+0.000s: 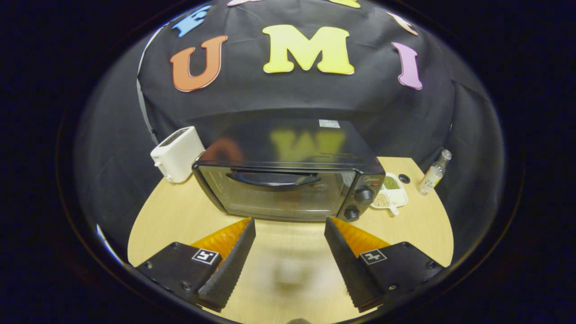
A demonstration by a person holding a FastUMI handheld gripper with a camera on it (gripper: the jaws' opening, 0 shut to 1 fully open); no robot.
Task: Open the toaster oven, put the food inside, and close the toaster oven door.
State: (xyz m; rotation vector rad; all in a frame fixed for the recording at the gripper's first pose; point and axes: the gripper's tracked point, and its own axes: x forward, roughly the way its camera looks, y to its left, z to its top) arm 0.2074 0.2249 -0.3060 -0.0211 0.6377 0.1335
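Gripper view: toaster oven w/ door closed, standing on wooden table, serves as landmark. Gripper fingers spread wide apart, nothing between them; tips sit just ahead of oven's front lower edge, not touching it. Curved door handle runs across upper part of glass door; two control knobs stacked at oven's right end. White pop-up toaster stands just beside oven's left rear corner. Small divided dish w/ green and pale contents lies just right of oven's knob side; small dark round object near it, clear bottle farther right. Food item for task can't be identified w/ certainty.
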